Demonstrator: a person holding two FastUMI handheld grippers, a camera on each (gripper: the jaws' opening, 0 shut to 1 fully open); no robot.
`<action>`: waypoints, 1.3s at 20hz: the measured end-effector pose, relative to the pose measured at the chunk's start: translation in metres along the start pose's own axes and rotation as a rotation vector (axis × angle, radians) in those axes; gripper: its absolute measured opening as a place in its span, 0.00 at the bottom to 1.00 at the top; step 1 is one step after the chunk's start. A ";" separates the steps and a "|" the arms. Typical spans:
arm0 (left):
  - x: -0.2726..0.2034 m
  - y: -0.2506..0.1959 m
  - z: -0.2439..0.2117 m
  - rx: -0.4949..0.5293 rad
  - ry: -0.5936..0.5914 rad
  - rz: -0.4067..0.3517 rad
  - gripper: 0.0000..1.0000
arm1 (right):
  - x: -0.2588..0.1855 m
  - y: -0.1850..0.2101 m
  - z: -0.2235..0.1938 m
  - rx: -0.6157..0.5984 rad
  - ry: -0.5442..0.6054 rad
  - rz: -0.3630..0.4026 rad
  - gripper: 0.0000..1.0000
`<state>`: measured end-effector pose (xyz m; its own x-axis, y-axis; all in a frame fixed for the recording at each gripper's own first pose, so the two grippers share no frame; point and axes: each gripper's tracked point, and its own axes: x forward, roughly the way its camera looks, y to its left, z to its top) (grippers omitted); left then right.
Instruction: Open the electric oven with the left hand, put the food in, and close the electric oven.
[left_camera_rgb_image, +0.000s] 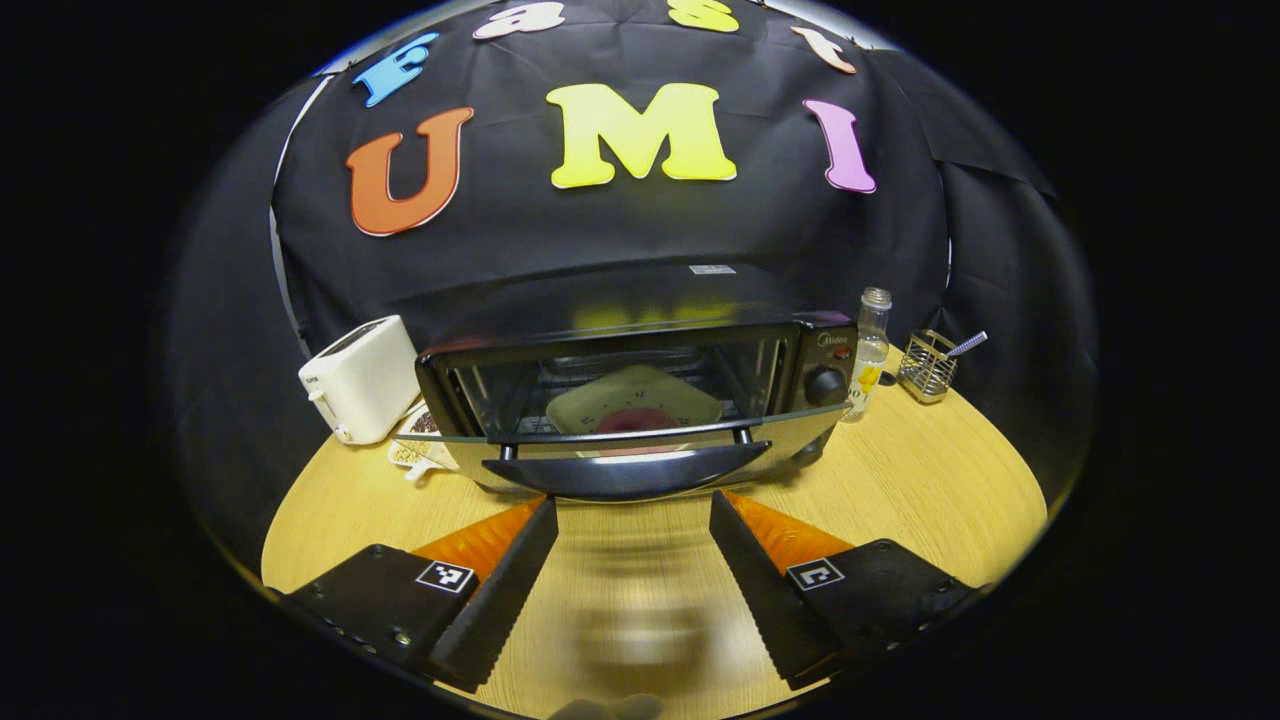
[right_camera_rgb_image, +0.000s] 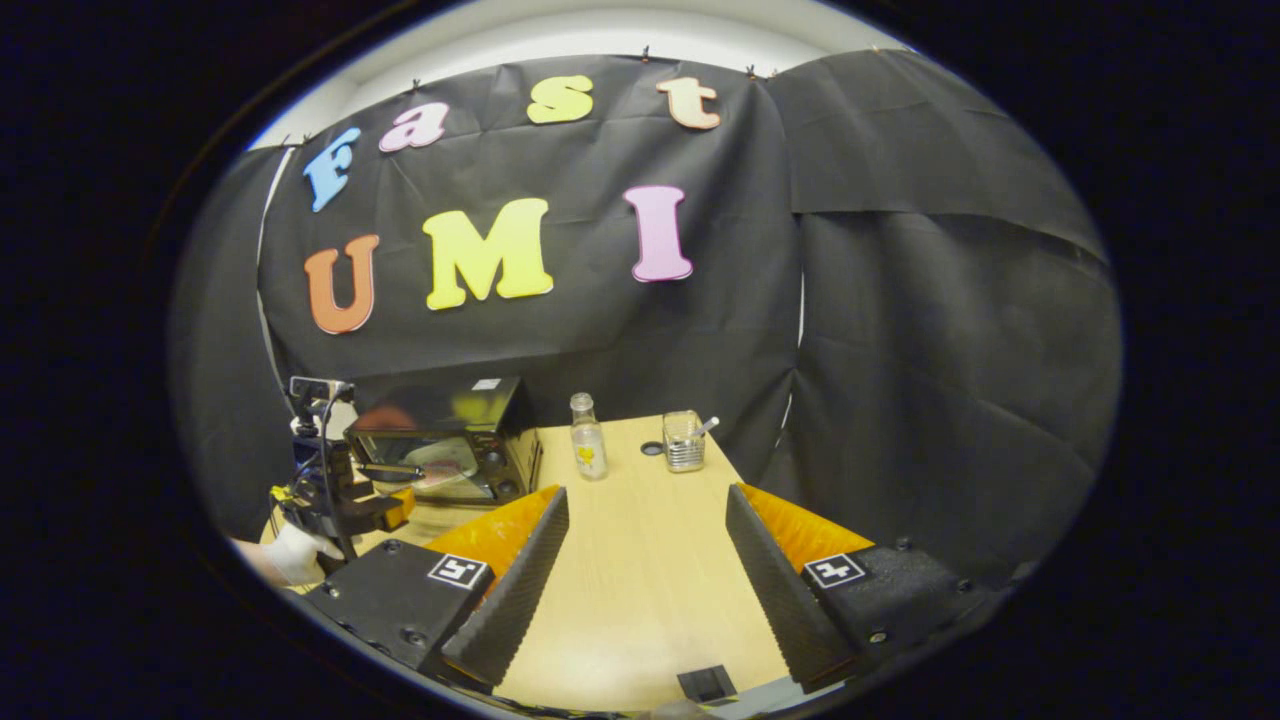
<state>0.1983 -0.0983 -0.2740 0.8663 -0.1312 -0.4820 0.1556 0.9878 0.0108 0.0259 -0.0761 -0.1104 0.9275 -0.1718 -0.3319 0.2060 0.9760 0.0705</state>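
With the electric oven (left_camera_rgb_image: 640, 400) door partly open and food on a plate (left_camera_rgb_image: 633, 405) already inside, closing is in hand. Left claw (left_camera_rgb_image: 632, 540) spread, empty, just before the door handle (left_camera_rgb_image: 625, 470); next push door up. Right claw (right_camera_rgb_image: 645, 560) spread, idle.

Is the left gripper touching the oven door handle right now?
Apart. In the left gripper view, bare table shows between the open left gripper fingertips and the oven door handle.

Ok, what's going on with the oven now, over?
Both grippers open, empty. Oven door half open, plate inside. Nothing in the way.
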 end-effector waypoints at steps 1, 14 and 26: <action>0.004 0.001 0.005 -0.001 -0.007 -0.001 0.98 | 0.001 -0.003 -0.001 0.004 0.004 -0.005 1.00; 0.009 -0.024 0.024 0.022 -0.028 -0.038 0.98 | 0.001 -0.002 -0.002 0.013 0.009 -0.002 1.00; -0.059 -0.036 0.042 0.014 -0.118 -0.030 0.98 | -0.030 -0.008 0.007 -0.017 -0.036 0.055 1.00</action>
<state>0.1617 -0.1300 -0.2089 0.9109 -0.1706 -0.3758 0.1881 0.9821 0.0102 -0.0018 -0.0801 -0.0945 0.9478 -0.1224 -0.2944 0.1495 0.9862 0.0715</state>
